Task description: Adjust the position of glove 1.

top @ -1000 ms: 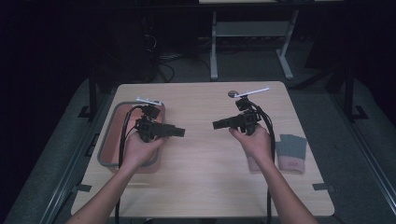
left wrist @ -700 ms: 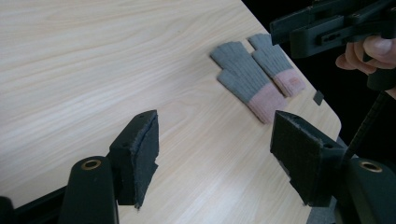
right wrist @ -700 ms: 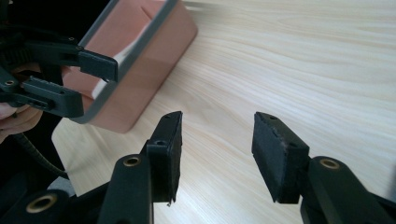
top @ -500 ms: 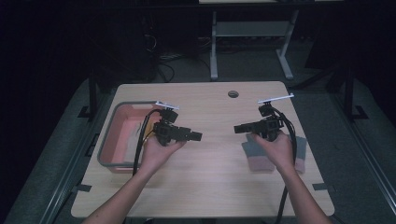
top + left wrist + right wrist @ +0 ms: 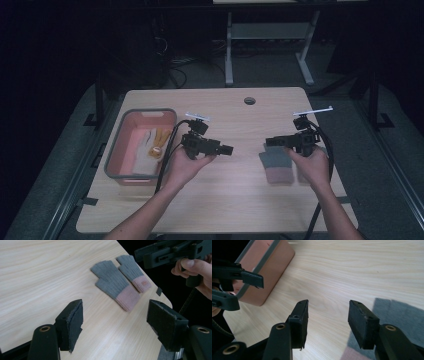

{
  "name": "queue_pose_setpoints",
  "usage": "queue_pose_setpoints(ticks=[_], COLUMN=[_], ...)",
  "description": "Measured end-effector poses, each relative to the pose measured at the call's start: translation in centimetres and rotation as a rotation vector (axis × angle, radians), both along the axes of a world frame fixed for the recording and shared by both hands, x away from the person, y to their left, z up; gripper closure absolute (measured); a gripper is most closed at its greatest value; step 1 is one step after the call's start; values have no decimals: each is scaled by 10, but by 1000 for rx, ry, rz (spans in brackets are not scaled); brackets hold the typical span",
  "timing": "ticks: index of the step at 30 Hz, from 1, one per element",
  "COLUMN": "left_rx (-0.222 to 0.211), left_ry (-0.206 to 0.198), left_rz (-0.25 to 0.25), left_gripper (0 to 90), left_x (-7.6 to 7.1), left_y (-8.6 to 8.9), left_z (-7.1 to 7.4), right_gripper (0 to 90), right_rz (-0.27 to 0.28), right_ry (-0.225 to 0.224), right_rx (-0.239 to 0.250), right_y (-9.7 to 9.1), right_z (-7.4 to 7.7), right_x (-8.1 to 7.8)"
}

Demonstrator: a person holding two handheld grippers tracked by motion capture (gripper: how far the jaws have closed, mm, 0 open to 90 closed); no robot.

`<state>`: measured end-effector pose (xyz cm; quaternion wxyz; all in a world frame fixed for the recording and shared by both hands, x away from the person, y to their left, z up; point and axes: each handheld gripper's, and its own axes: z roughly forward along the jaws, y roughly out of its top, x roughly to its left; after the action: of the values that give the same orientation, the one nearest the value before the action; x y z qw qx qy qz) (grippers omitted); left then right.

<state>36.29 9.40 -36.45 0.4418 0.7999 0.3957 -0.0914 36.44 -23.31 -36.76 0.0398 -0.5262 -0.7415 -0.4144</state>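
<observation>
Two grey knit gloves with pink cuffs lie side by side near the table's right edge; the left gripper view shows both gloves. My right gripper hovers just above them, pointing left, and its jaws have just been opening with nothing between them; a grey glove lies below its right jaw. My left gripper is held over the table's middle, pointing right at the gloves. Its jaws have also just been opening and hold nothing.
A pink bin with a grey rim stands at the table's left, holding a white and yellow glove. A round cable hole sits near the far edge. Bare wood lies between the two grippers.
Both hands moved to the right and slightly down. The left gripper left the bin for the table's middle, the right one came over the gloves, and both pairs of jaws stand wider.
</observation>
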Motion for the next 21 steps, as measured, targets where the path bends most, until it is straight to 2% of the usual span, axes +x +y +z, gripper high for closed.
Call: queue_pose_setpoints(ticks=[15,21], left_rx=[-7,-17], left_ry=[-2,-5], left_rz=[-40,-56], left_gripper=[270,267], left_x=[-5,-7], left_y=[-22,-31], left_z=[-9,-12], right_gripper=[466,459], right_rz=[-63,-80], right_ry=[-10,0], right_rx=[-36,-69], right_y=[-35,-45], right_z=[-14,-21], right_x=[-15,-21])
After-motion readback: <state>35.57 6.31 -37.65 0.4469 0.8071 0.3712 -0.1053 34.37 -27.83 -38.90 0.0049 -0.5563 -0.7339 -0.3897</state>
